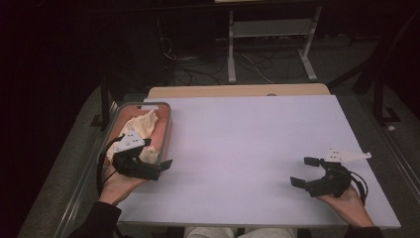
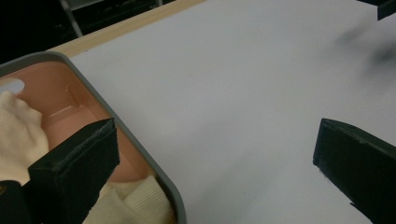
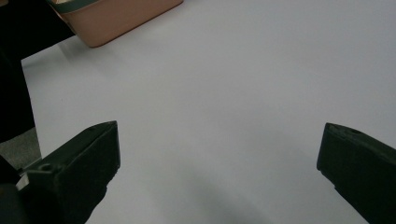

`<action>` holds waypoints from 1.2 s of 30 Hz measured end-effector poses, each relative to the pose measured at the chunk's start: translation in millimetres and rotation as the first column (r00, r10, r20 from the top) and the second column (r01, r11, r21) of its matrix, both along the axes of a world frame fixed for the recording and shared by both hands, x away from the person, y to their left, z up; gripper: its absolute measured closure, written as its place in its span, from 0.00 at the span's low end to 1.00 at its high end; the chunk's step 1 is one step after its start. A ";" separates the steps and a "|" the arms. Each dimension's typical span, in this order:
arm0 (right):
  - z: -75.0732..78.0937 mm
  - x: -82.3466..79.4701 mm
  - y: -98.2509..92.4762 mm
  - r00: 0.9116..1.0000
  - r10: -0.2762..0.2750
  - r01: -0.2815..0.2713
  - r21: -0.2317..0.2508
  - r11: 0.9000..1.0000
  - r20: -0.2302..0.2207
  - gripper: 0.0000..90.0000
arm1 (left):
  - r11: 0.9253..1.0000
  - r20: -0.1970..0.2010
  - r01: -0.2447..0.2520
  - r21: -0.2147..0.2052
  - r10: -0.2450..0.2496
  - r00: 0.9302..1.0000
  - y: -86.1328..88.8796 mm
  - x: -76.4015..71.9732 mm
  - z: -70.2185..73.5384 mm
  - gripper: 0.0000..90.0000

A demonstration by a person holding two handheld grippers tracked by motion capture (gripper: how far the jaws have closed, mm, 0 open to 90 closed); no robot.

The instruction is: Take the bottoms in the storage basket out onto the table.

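Note:
A pink bin with a grey rim [image 1: 167, 124] stands at the table's left edge and holds a crumpled cream cloth [image 1: 143, 124]. My left gripper [image 1: 156, 154] hovers at the bin's near right corner, open. In the left gripper view, the left gripper [image 2: 215, 163] straddles the bin rim [image 2: 135, 140], one jaw above the cloth [image 2: 18, 135] and the other over the white tabletop. My right gripper [image 1: 303, 171] is near the table's front right, open and pointing left, with nothing between its jaws. In its own view the right gripper [image 3: 217, 158] is over bare table, with the bin [image 3: 116, 18] far off.
A white sheet [image 1: 247, 139] covers the table, with a wooden strip [image 1: 237, 90] showing at the far edge. Beyond it, a metal stand [image 1: 270, 29] and cables lie on the dark floor. A dark sleeve [image 3: 14, 93] shows at the left of the right gripper view.

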State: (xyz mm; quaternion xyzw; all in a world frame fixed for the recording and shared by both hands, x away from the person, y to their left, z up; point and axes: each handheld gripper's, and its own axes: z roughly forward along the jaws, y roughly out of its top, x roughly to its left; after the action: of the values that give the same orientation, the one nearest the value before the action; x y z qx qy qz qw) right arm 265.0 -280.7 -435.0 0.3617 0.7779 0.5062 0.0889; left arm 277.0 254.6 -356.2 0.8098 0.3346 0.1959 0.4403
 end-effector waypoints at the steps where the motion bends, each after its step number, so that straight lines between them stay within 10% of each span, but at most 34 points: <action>1: -0.1 0.0 0.0 1.000 0.000 0.000 0.000 1.000 -0.001 0.00 | 1.000 0.000 -0.001 0.001 0.001 1.000 1.0 0.3 0.3 0.00; 36: -1.6 0.4 3.5 1.000 0.006 -0.006 -0.004 1.000 -0.009 0.00 | 0.999 -0.018 -0.038 0.037 0.039 0.999 21.2 12.7 27.4 0.00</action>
State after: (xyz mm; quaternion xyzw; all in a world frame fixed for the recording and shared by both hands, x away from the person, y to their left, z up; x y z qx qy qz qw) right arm 265.4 -277.2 -436.6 0.3614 0.7803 0.5034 0.0847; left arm 289.6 275.8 -328.9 0.8129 0.3506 0.2030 0.4185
